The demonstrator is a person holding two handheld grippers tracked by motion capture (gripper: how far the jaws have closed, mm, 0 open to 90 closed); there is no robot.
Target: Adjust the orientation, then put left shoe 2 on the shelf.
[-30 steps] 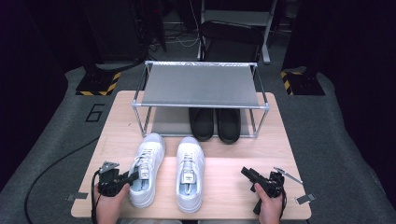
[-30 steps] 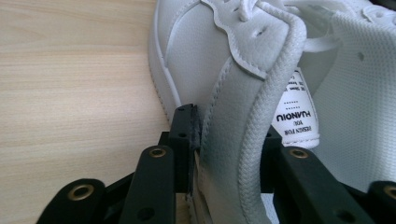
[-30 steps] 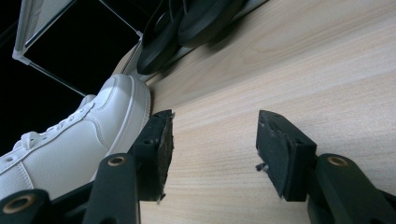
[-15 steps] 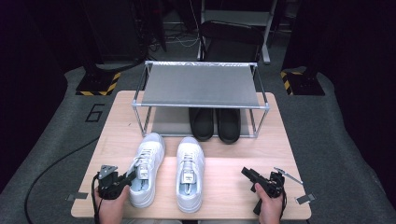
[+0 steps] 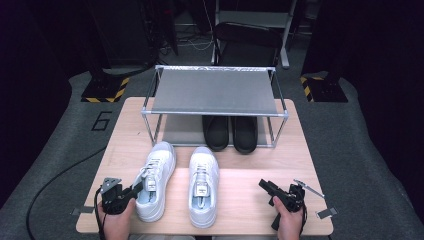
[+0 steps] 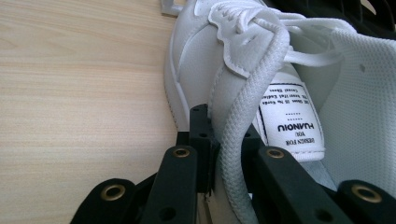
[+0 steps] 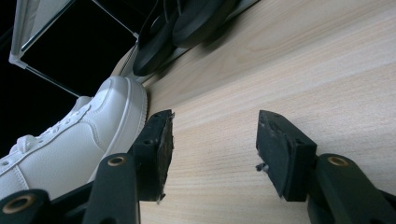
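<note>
Two white sneakers stand side by side on the wooden table [image 5: 250, 200], toes pointing away. My left gripper [image 5: 136, 189] is at the near left side of the left sneaker [image 5: 156, 172]. In the left gripper view its jaws [image 6: 224, 135] have just been closing and now pinch the padded collar of that sneaker [image 6: 205, 60], beside the labelled tongue [image 6: 289, 121]. The right sneaker [image 5: 203, 185] is untouched. At the table's near right my right gripper [image 5: 264, 185] is held low, jaws apart [image 7: 212, 149] over bare wood, with the right sneaker [image 7: 70, 144] off to its left.
A metal shoe rack [image 5: 215, 92] stands at the back of the table, with a pair of black shoes [image 5: 231, 132] under its shelf. Those black shoes [image 7: 187, 23] and a rack corner [image 7: 28, 23] lie ahead of my right gripper. A cable [image 5: 55, 175] trails off the left.
My left gripper's jaws have closed onto the collar of the left white sneaker. The right hand and both sneakers have kept still.
</note>
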